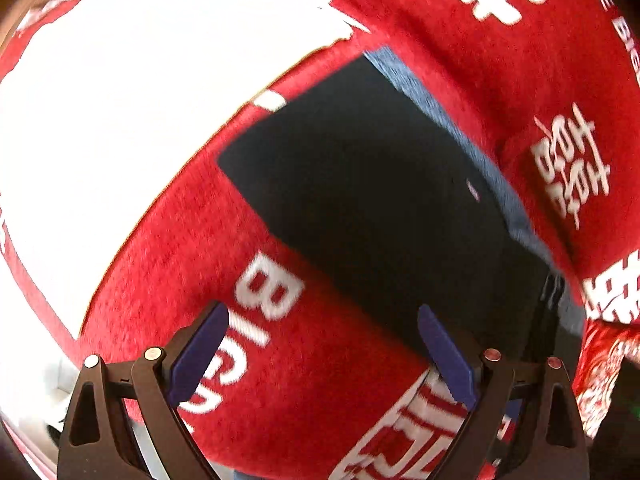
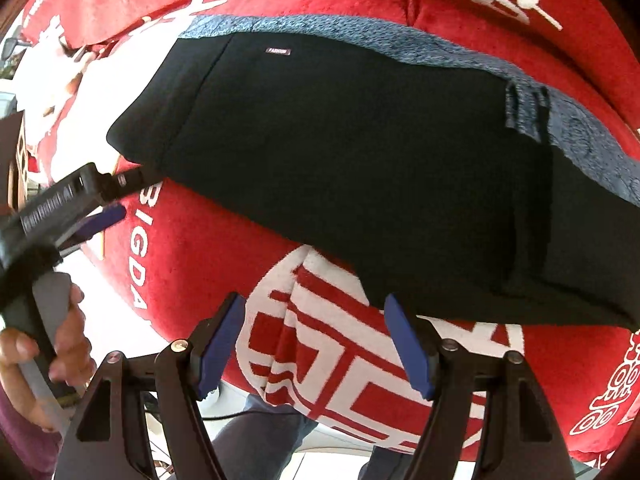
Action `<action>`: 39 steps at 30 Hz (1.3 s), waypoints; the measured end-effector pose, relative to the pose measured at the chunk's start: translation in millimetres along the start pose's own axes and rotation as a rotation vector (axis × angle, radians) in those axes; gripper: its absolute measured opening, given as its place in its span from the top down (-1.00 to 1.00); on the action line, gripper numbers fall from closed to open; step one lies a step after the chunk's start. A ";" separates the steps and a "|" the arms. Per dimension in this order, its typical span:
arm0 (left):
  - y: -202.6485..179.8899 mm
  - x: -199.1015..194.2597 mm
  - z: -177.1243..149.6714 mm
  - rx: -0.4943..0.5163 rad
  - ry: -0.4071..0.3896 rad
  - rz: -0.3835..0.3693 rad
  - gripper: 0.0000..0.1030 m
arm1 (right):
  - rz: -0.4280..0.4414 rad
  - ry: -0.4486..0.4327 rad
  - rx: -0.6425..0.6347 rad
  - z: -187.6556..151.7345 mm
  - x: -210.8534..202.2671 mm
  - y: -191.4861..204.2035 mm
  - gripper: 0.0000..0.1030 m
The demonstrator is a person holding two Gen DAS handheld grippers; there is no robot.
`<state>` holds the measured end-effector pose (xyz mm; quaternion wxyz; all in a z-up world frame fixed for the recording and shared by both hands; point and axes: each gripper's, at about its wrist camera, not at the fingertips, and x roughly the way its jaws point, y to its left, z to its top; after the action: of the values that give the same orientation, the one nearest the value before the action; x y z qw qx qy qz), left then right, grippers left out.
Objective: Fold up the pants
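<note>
Black pants (image 2: 360,168) on red blanket (image 2: 192,264) (both grippers open, w/ nothing held).

The pants (image 2: 360,168) lie flat on the blanket (image 2: 208,264), both tongs above its near edge.

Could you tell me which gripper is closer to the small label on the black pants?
Left. The left gripper reaches the black folded fabric pants at the end nearest the small label; the right gripper hovers off their opposite long edge.
</note>
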<state>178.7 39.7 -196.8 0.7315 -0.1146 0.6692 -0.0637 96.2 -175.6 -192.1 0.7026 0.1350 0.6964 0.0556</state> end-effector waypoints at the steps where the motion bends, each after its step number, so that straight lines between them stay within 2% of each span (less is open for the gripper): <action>1: 2.4 2.4 4.7 -0.010 0.002 -0.002 -0.87 | 0.001 0.003 0.000 0.3 0.5 0.7 -0.47; 6: 7.0 8.7 13.3 -0.045 0.001 -0.071 -0.87 | 0.008 0.009 -0.011 4.5 3.0 2.1 -0.47; 13: 22.3 14.8 18.9 -0.124 -0.038 -0.223 -0.87 | 0.004 0.010 -0.006 9.0 4.6 2.0 -0.47; 20: 25.5 18.0 29.6 -0.176 -0.091 -0.322 -0.87 | 0.005 0.010 -0.002 11.6 4.5 -2.4 -0.47; 24: 19.3 14.1 38.5 -0.208 -0.096 -0.355 -0.87 | 0.007 0.004 0.000 13.4 2.2 -5.1 -0.47; 26: 10.9 5.7 40.6 -0.185 -0.121 -0.369 -0.87 | 0.012 -0.005 0.001 14.3 -0.3 -6.3 -0.47; 28: 6.3 6.5 42.5 -0.156 -0.114 -0.339 -0.87 | 0.012 -0.010 0.002 15.3 -1.8 -7.9 -0.47; 31: 6.8 26.6 44.3 -0.182 -0.049 -0.302 -0.87 | 0.016 -0.013 0.011 18.0 -3.8 -10.9 -0.47; 33: 4.3 25.8 44.1 -0.190 -0.070 -0.299 -0.87 | 0.022 -0.020 0.011 19.3 -5.8 -12.7 -0.47; 35: 0.0 23.7 43.6 -0.174 -0.079 -0.262 -0.68 | 0.028 -0.025 0.007 20.6 -7.4 -15.2 -0.47; 37: -6.4 23.6 43.7 -0.132 -0.091 -0.186 -0.17 | 0.031 -0.022 0.009 22.4 -7.2 -19.0 -0.47; 39: -13.7 22.3 43.8 -0.073 -0.105 -0.110 0.09 | 0.034 -0.024 0.020 24.1 -7.7 -24.9 -0.47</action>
<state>225.2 24.6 -211.4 0.7561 -0.1809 0.6246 -0.0732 117.2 -204.2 -191.5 0.7084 0.1546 0.6862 0.0589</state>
